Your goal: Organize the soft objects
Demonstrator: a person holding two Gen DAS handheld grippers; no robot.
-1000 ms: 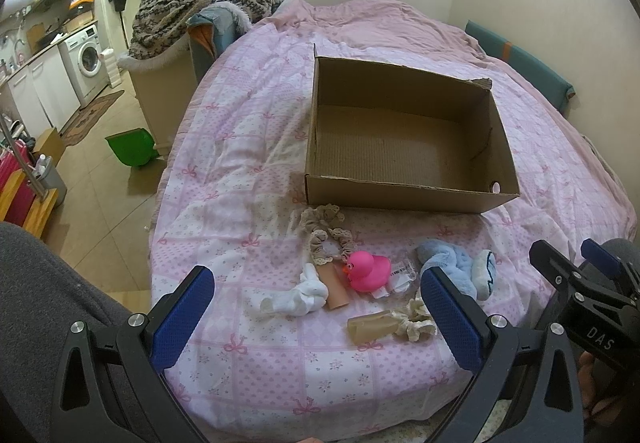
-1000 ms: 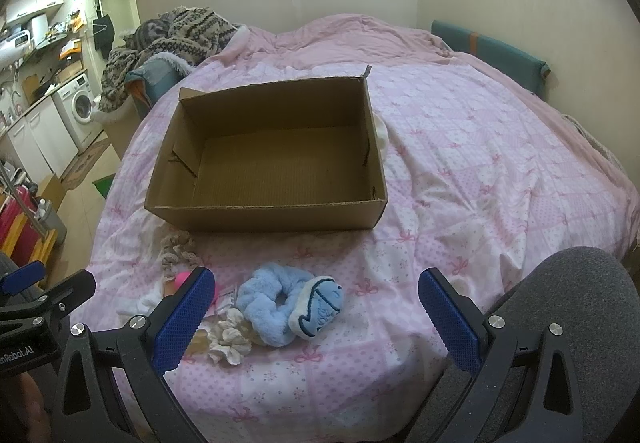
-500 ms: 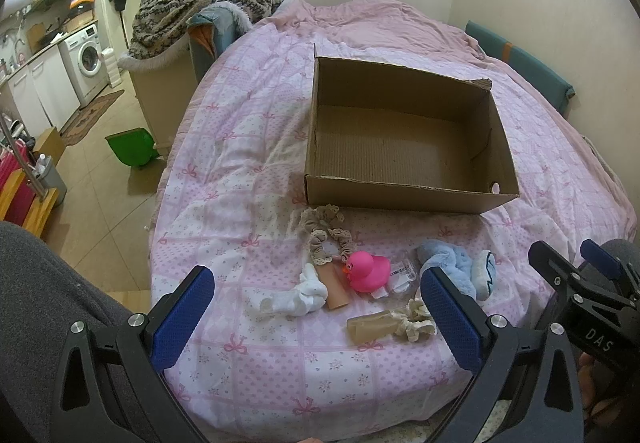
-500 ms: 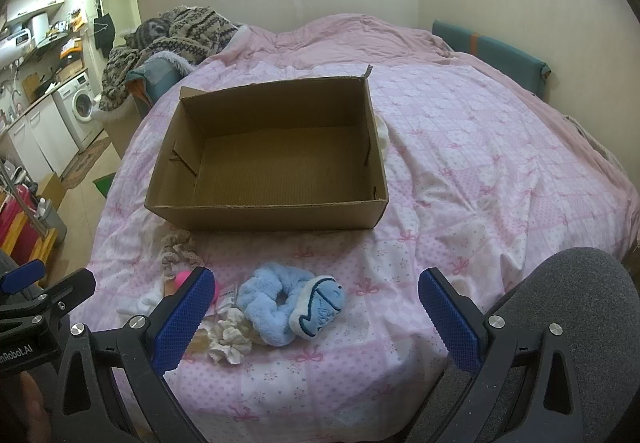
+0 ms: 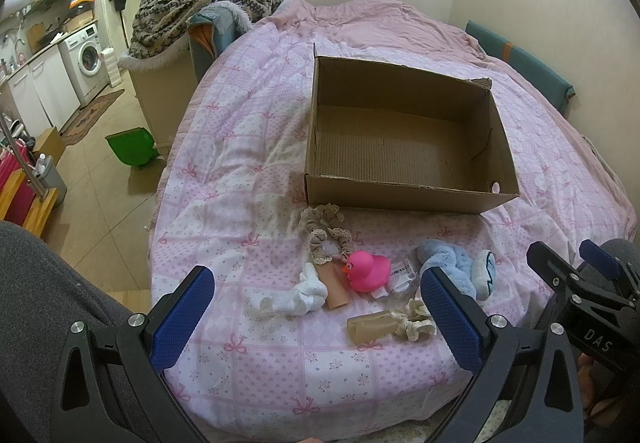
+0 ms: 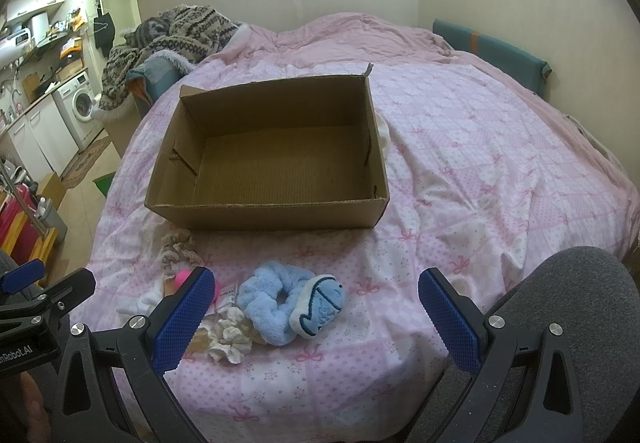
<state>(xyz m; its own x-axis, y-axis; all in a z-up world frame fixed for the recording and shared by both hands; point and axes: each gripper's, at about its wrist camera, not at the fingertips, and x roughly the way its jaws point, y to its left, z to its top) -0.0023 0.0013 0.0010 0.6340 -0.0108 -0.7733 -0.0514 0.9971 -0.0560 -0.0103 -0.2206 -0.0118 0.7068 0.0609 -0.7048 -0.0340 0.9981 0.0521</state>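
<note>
An empty cardboard box (image 5: 404, 199) (image 6: 272, 213) stands on the pink bed. In front of it lie a beige lace scrunchie (image 5: 326, 233), a pink rubber duck (image 5: 368, 271), a white scrunchie (image 5: 300, 295), a cream scrunchie (image 5: 414, 323) (image 6: 228, 337) and a fluffy blue scrunchie with a whale face (image 5: 456, 267) (image 6: 288, 301). My left gripper (image 5: 318, 319) is open and empty, held above the near bed edge. My right gripper (image 6: 316, 317) is open and empty, just right of the blue scrunchie; it also shows in the left wrist view (image 5: 576, 275).
The pink quilt (image 6: 480, 171) covers the whole bed. A patterned blanket pile (image 5: 200, 7) lies at the far left corner. A green bin (image 5: 130, 145), a washing machine (image 5: 88, 55) and a red-yellow rack (image 5: 20, 183) stand on the floor to the left.
</note>
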